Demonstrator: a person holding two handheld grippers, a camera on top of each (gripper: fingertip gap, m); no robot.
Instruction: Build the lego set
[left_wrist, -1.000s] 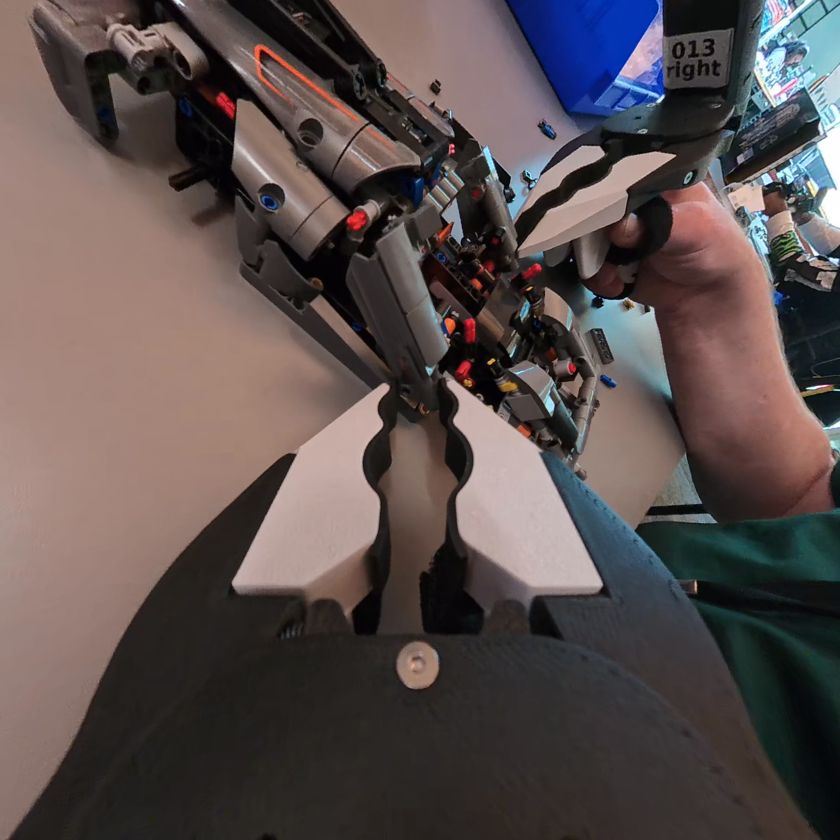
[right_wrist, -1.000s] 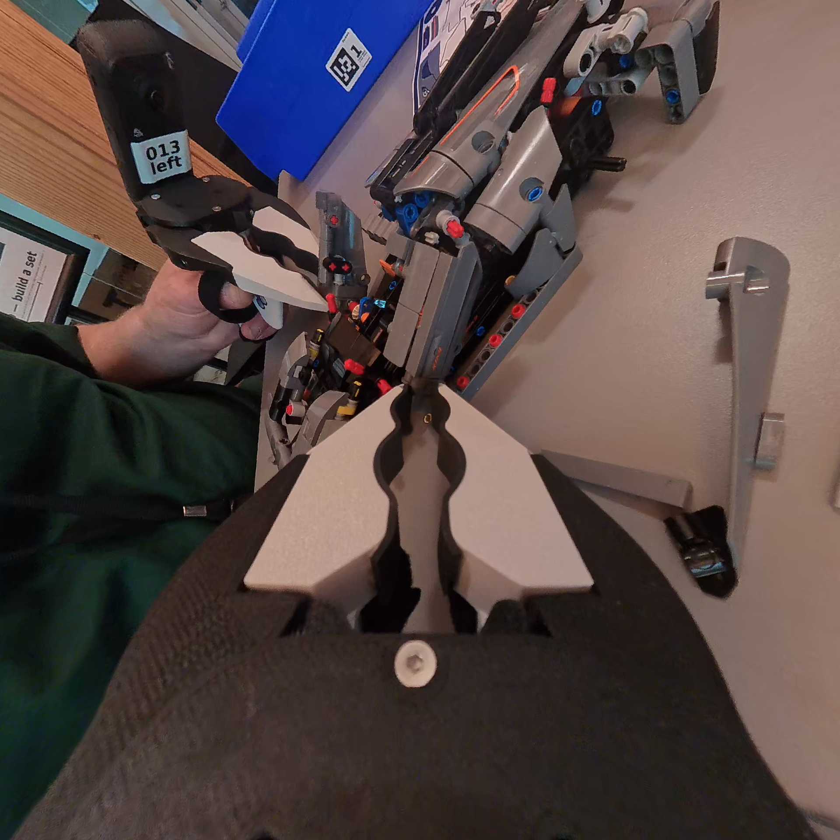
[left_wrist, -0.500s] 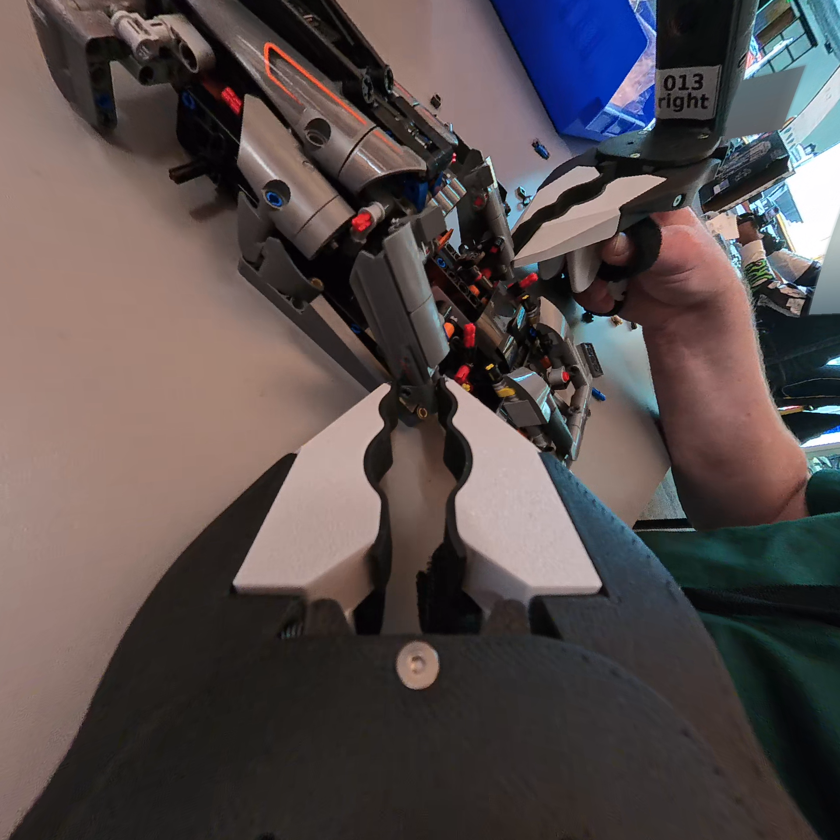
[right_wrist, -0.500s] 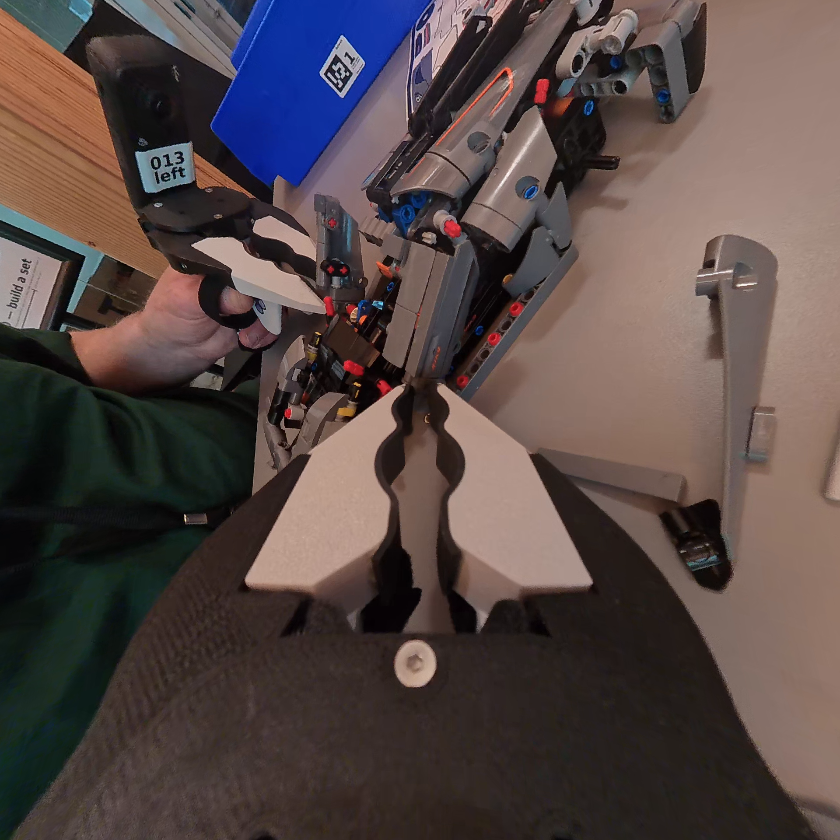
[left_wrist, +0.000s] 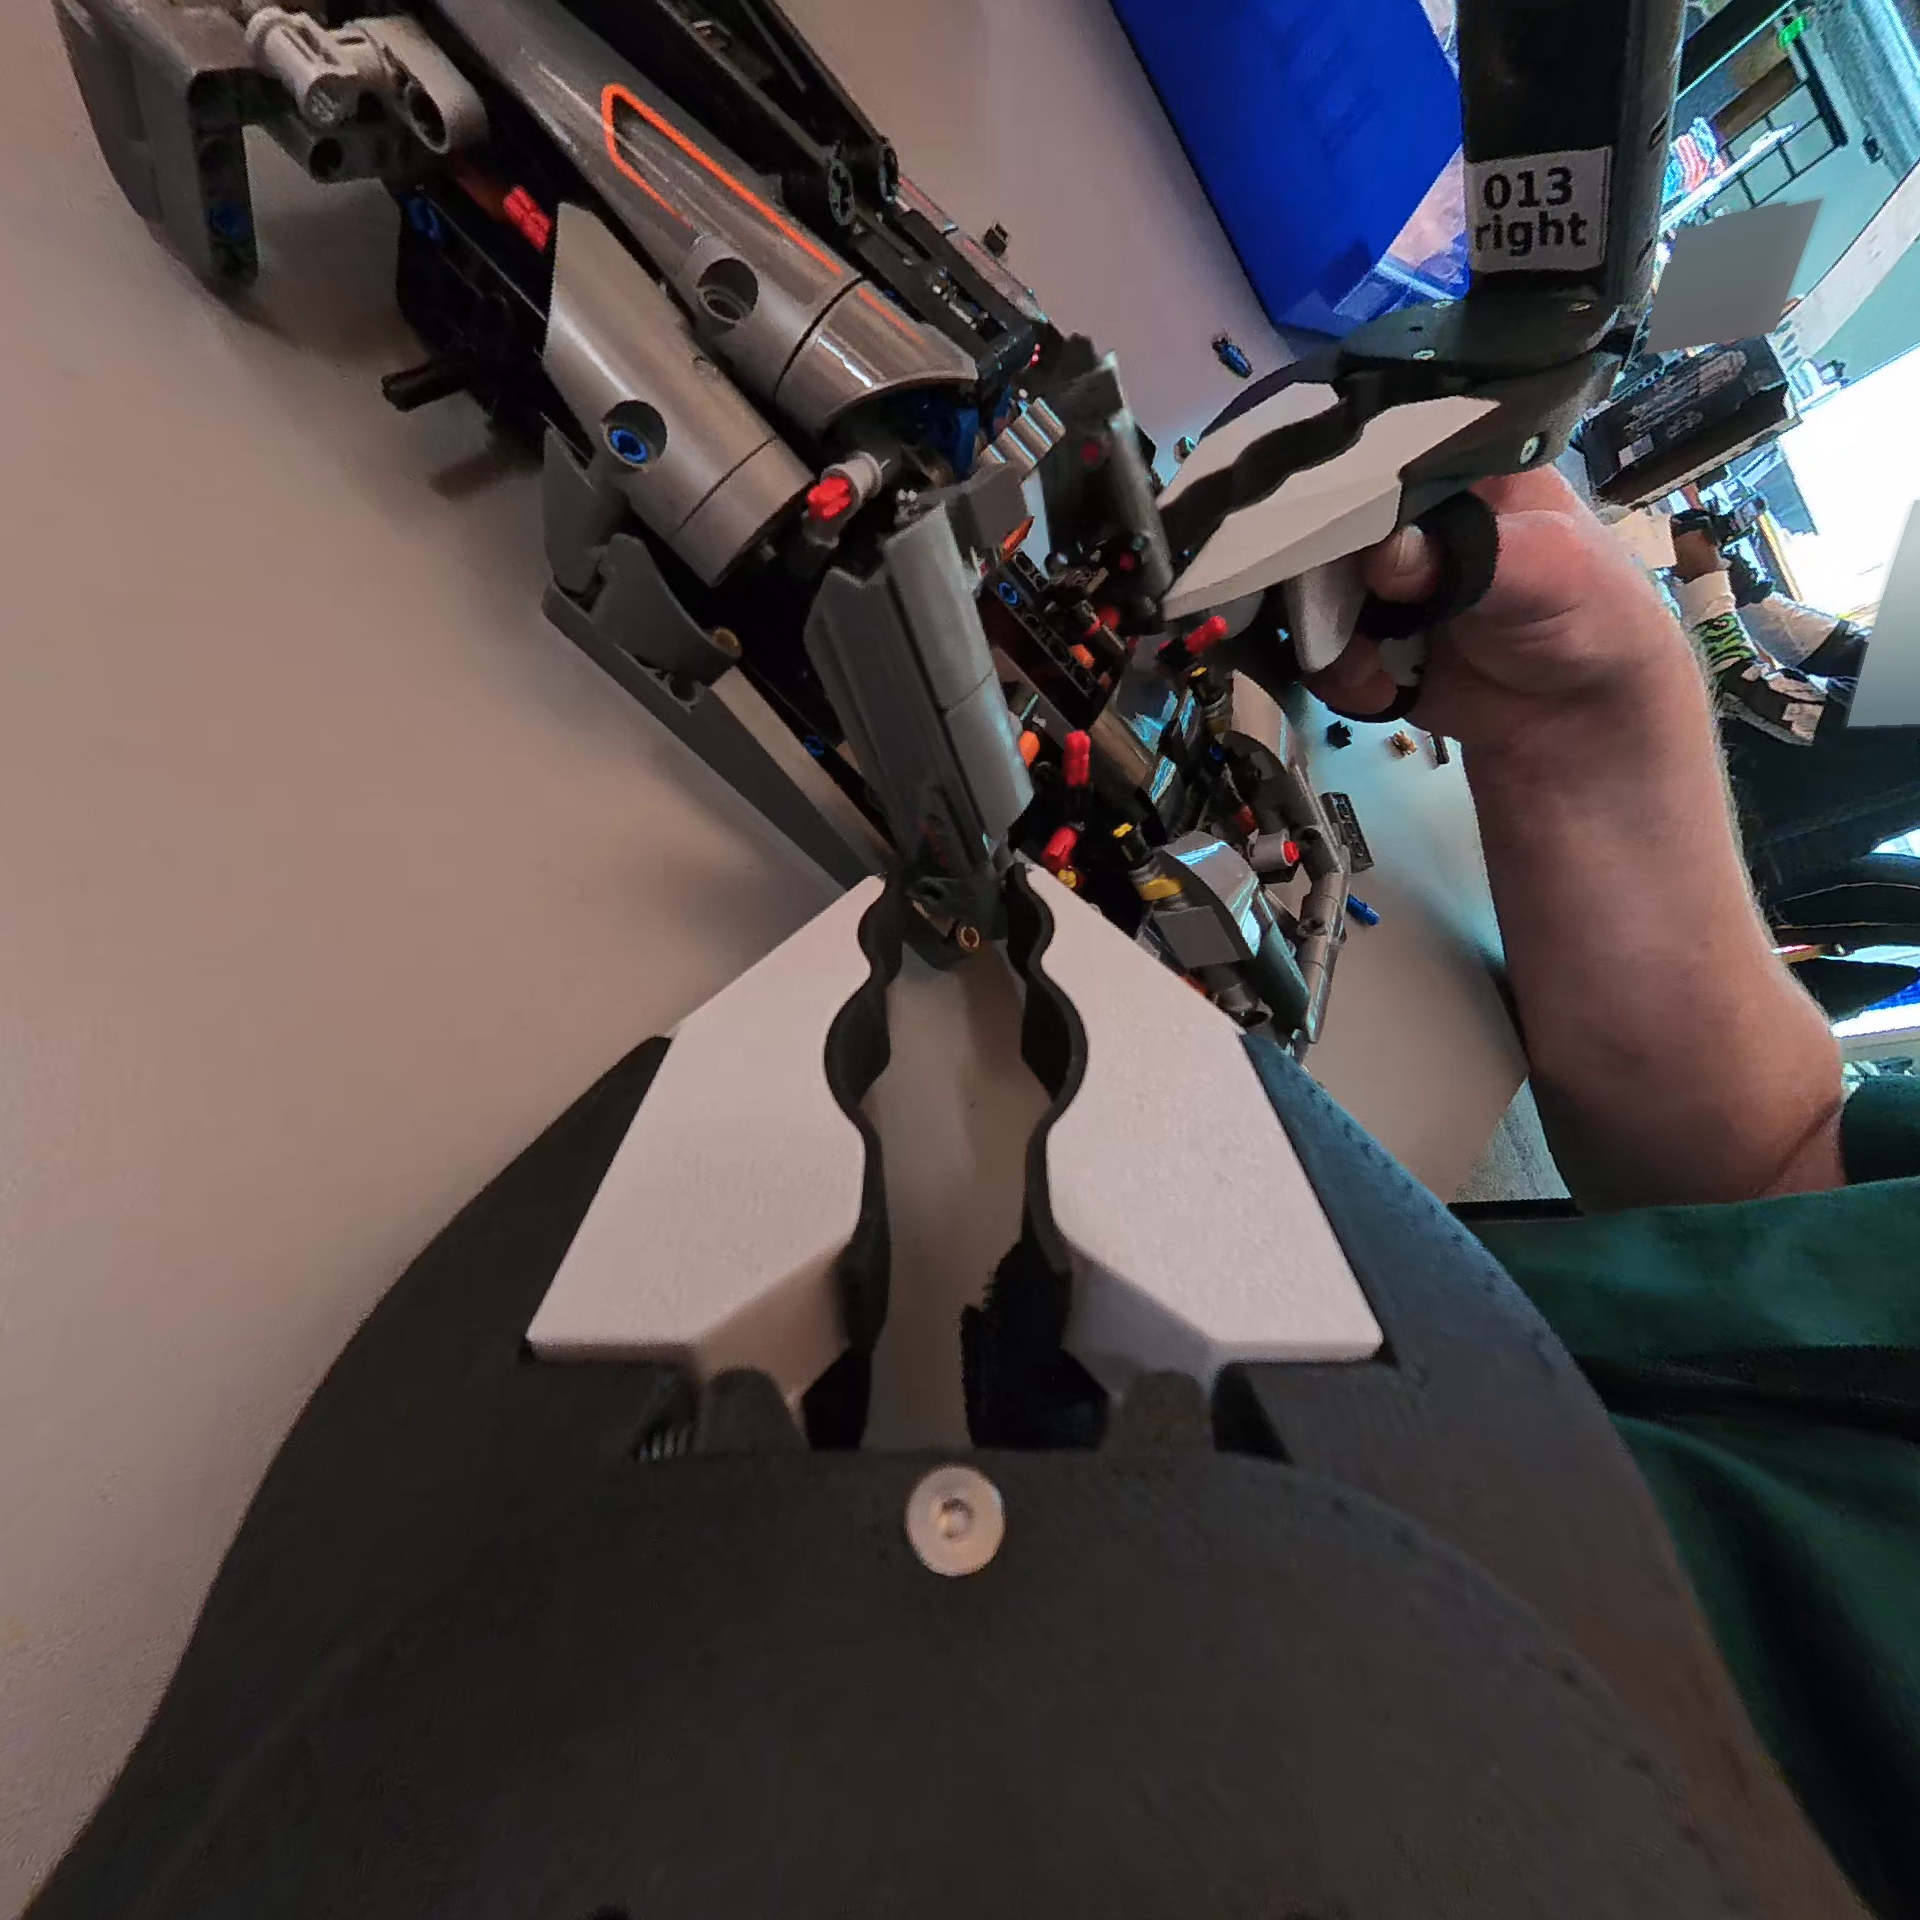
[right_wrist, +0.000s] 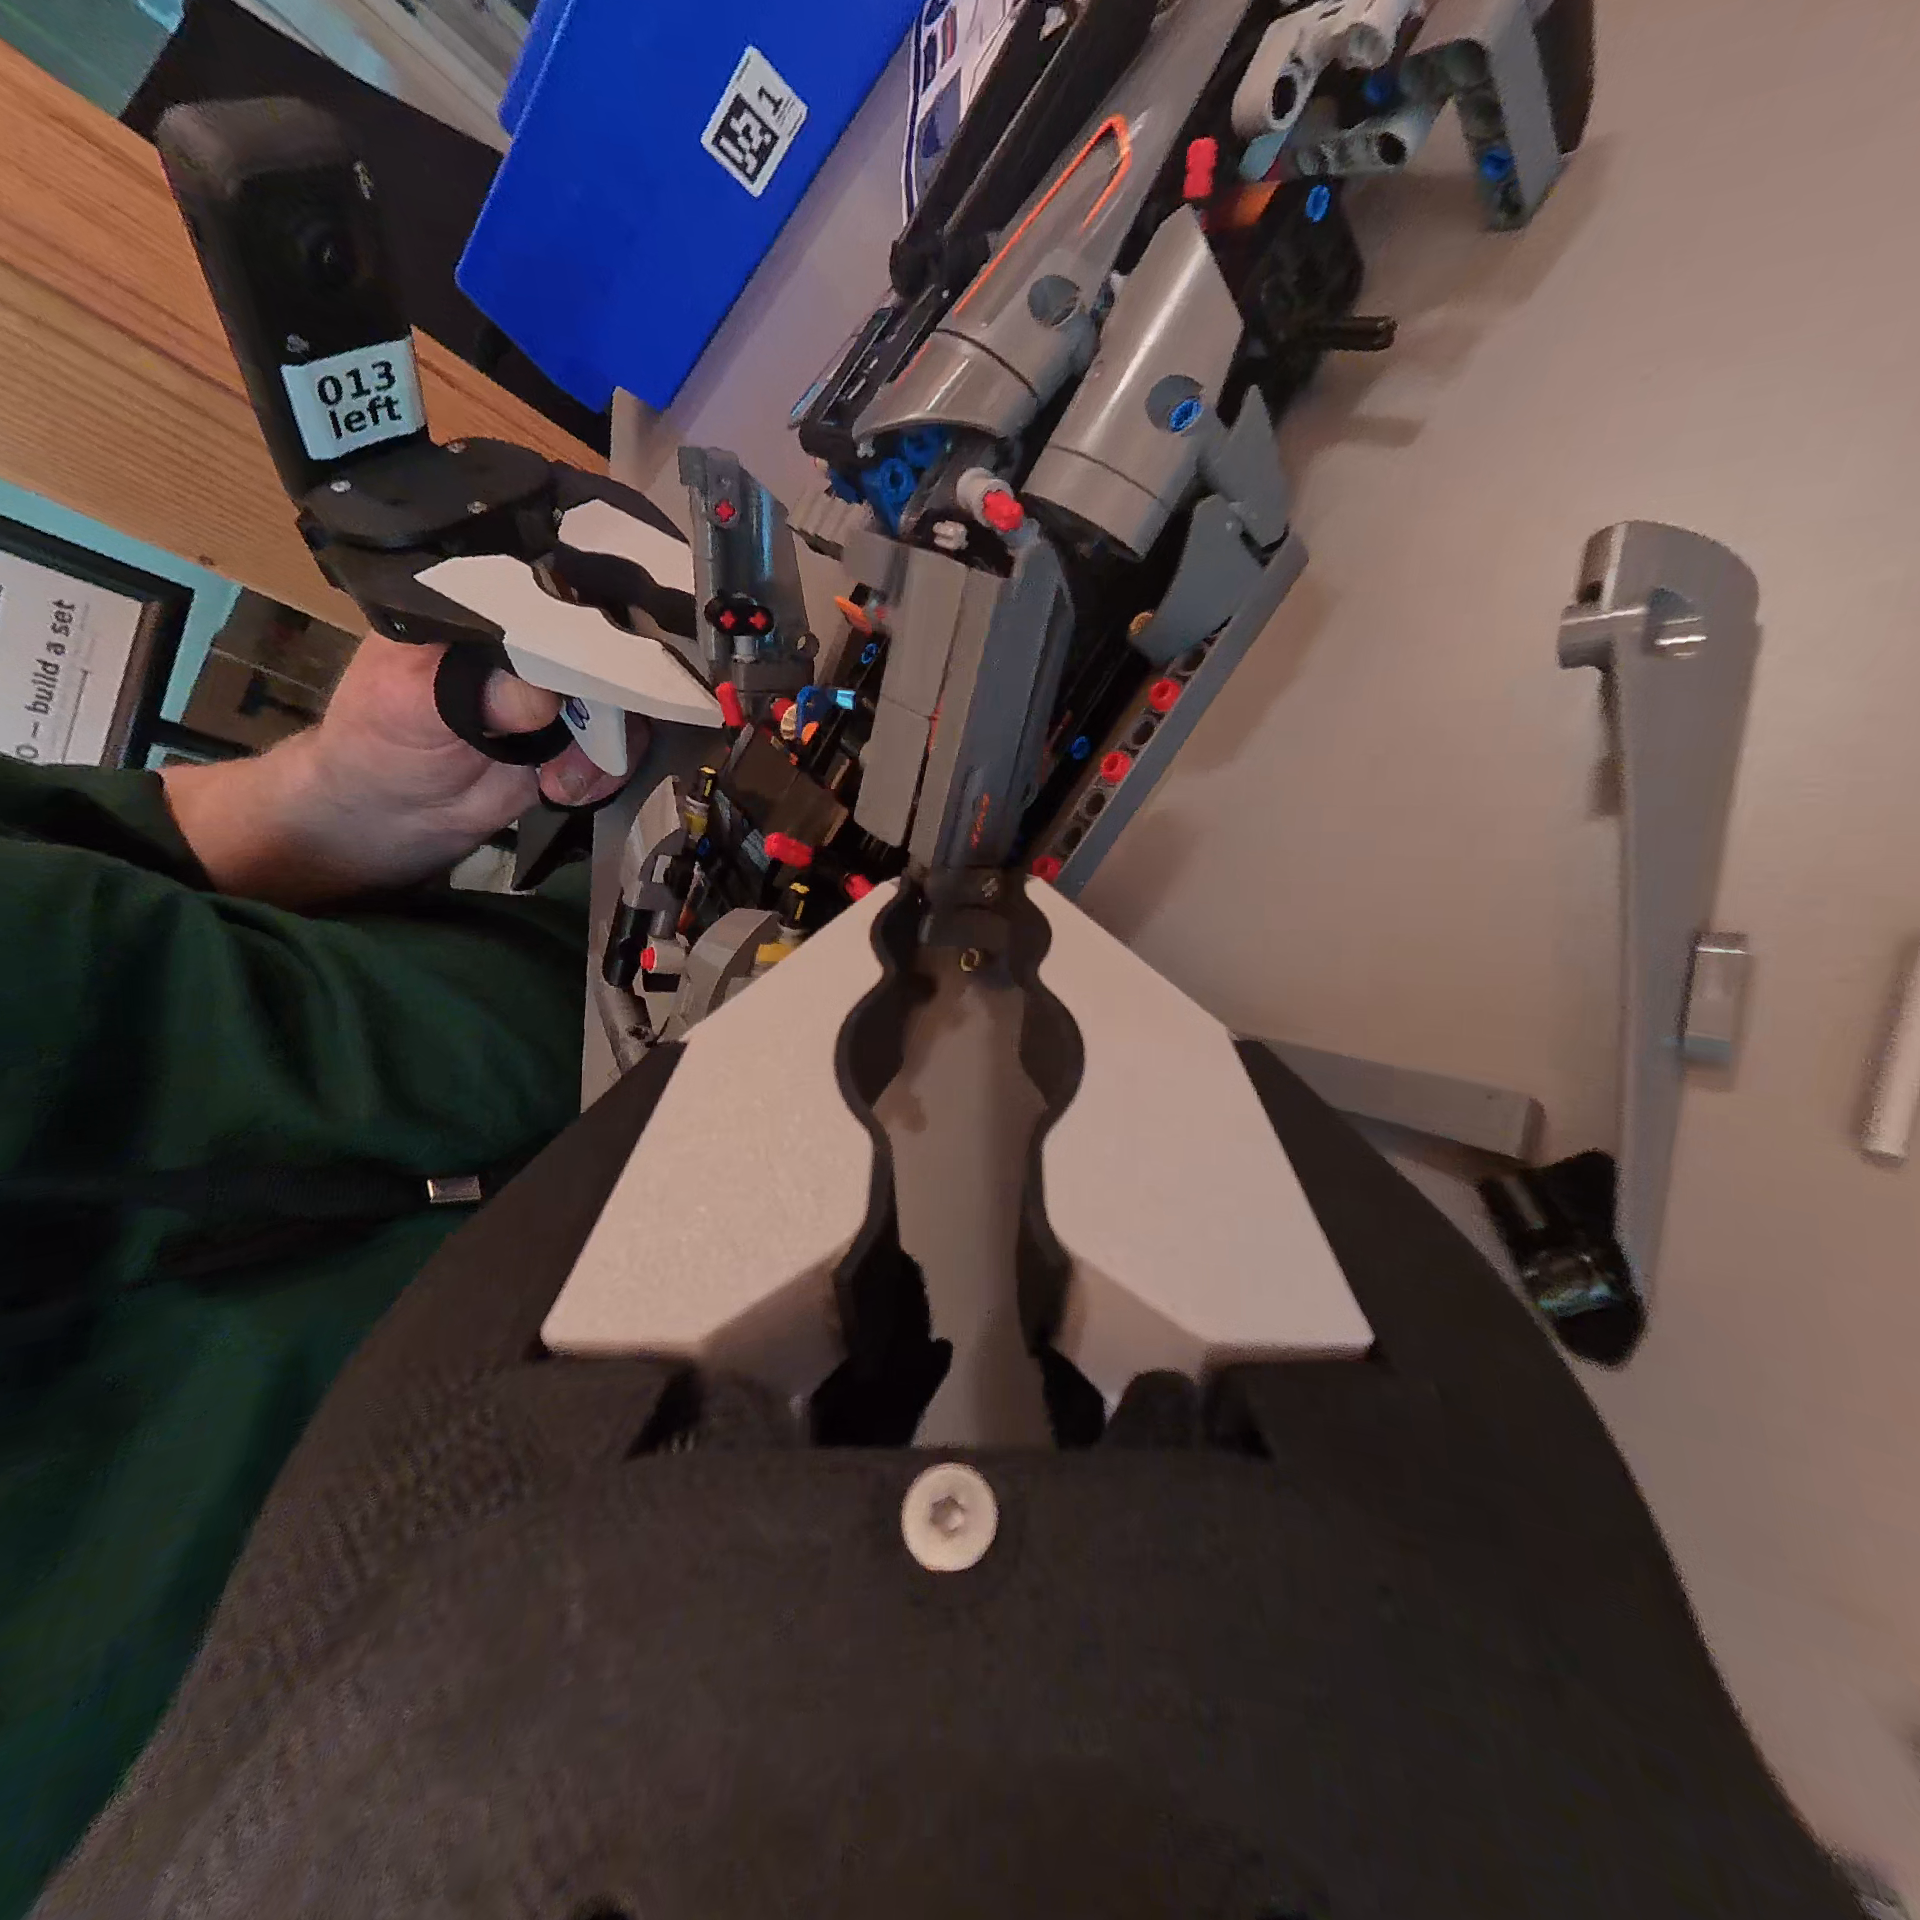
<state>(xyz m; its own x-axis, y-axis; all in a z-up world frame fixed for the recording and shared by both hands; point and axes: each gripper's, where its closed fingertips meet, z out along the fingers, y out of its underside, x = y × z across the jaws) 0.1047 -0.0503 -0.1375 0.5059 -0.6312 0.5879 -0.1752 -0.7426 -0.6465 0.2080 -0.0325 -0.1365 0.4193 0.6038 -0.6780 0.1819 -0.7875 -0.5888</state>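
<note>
Not much has changed over the last sec, and that's the point: it's a hold, not a move. The pale surface carries the big grey-and-black lego model, lying long-ways w/ its orange-lined hull away from the cameras. It sits a touch differently in both views than a moment ago, so the wrists have drifted or tilted slightly, but the grips look the same. A blue box is beyond it at the far edge. A long loose grey part lies well apart on the surface, untouched. A grey panel arm sticks out of the model toward the cameras, ending in a dark end piece. In its own view the left hand-held gripper has its tips pinched on that end piece. The right hand-held gripper shows the same pinch in its view. Seen from the other cam, though, each one sits off at the model's side w/ fingers near together, and I can't tell what's between them there. Since a sec ago, the far one in the left view has edged nearer the model. My read: panel is being steadied or seated, not yet clearly locked, and the build is far along but unfinished, w/ small loose bits left by the model.
</note>
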